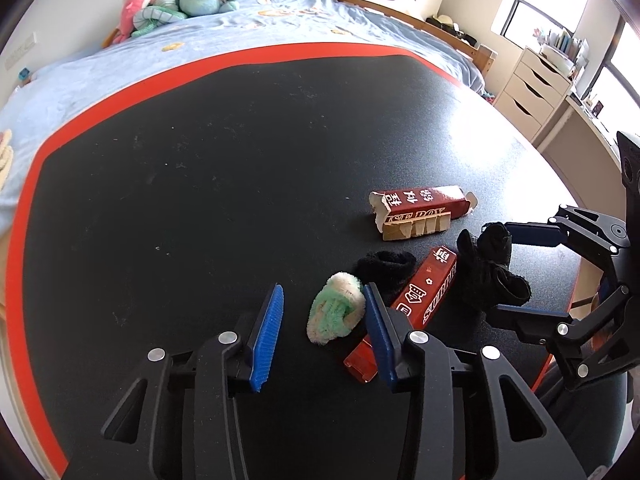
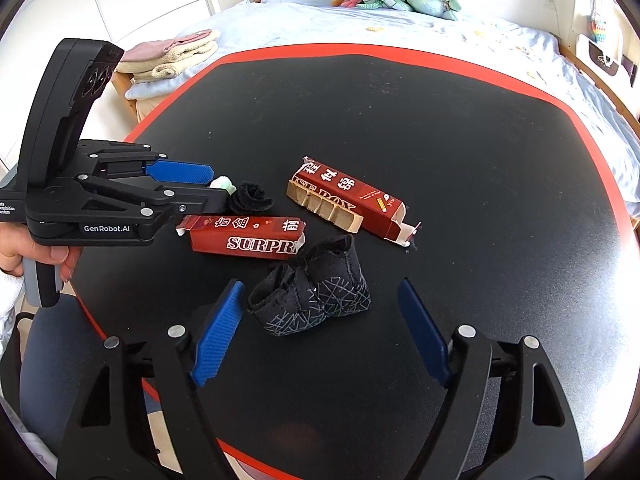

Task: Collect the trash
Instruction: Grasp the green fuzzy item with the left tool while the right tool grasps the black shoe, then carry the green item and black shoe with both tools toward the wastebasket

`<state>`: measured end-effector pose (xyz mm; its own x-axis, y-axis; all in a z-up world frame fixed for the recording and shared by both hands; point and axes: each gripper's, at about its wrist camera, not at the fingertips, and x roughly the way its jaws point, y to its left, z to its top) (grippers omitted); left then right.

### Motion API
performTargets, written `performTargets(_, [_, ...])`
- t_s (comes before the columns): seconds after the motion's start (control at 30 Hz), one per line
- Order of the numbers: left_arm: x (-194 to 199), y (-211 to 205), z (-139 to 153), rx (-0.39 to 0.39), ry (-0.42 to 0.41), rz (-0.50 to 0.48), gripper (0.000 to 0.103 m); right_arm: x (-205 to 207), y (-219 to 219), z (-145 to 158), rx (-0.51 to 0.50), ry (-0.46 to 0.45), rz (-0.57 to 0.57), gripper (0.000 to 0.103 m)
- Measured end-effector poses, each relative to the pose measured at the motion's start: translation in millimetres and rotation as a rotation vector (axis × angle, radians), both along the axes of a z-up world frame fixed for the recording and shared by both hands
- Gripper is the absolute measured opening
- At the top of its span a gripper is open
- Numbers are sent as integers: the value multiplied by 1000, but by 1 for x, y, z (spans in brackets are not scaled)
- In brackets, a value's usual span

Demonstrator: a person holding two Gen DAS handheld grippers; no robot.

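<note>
Two torn red cartons lie on the black table (image 2: 440,128): one reading SURPR (image 2: 244,236) (image 1: 424,296), one farther off with torn cardboard (image 2: 344,200) (image 1: 420,210). A green-and-white fuzzy wad (image 1: 336,312) (image 2: 223,183) lies between the fingertips of my open left gripper (image 1: 324,308) (image 2: 200,186). A black fuzzy sock roll (image 1: 386,270) (image 2: 252,197) lies beside it. A black patterned sock bundle (image 2: 312,292) (image 1: 490,268) lies between the open fingers of my right gripper (image 2: 320,308) (image 1: 508,268).
The table has a red rim (image 1: 280,54). A bed (image 1: 200,52) with plush toys (image 1: 180,0) lies beyond it. Folded towels (image 2: 172,56) sit at the bed's end. White drawers (image 1: 536,84) and a window stand at the right.
</note>
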<state>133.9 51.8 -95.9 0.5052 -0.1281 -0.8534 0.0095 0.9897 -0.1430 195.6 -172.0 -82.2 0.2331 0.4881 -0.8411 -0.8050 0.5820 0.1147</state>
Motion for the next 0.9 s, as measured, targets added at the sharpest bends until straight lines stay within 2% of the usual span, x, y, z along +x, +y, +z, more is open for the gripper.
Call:
performTargets(0.13, [-2, 1, 0, 4, 3, -5, 24, 0, 2, -3, -7, 2, 5, 61])
performTargets(0.33, [-2, 3, 1, 3, 1, -4, 21, 0, 1, -2, -4, -8, 5, 52])
performTargets(0.63, [-10, 4, 10, 6, -14, 13, 20, -6, -6, 7, 17, -20, -9, 47])
performTargets(0.9, [-23, -8, 33, 12, -45, -2, 20, -24, -24, 32, 45, -47, -29, 47])
